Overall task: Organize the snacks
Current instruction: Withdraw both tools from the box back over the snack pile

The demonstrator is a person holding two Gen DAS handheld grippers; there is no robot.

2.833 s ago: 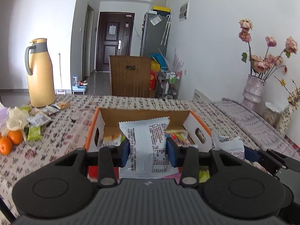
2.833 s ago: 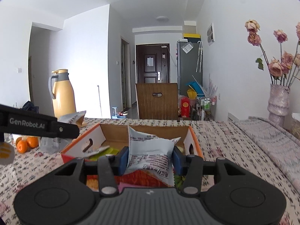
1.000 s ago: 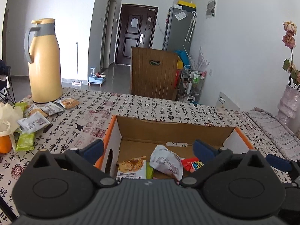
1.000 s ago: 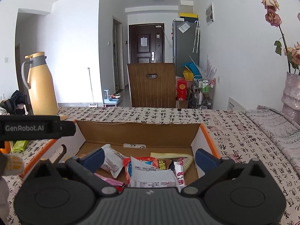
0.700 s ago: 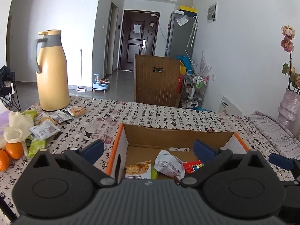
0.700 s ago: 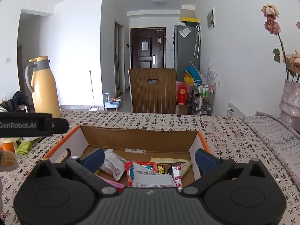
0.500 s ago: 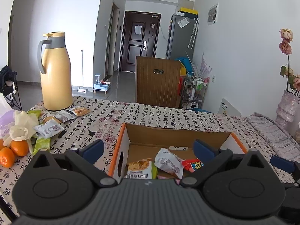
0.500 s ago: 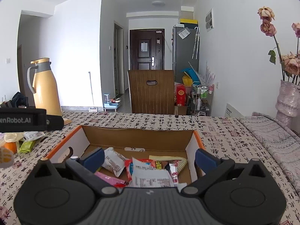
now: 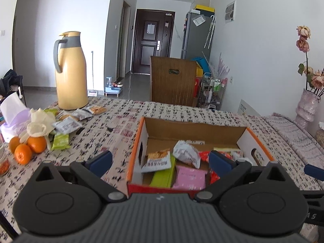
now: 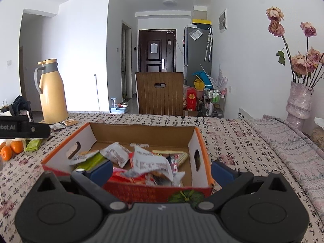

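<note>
Both jaws wide, empty: left gripper should swing to loose packets near table's left edge, right gripper clear of box.

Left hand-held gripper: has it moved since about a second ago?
Yes. The left hand-held gripper has pulled back and leftward: the cardboard box now sits lower-right in its view, and the oranges have come into view.
</note>
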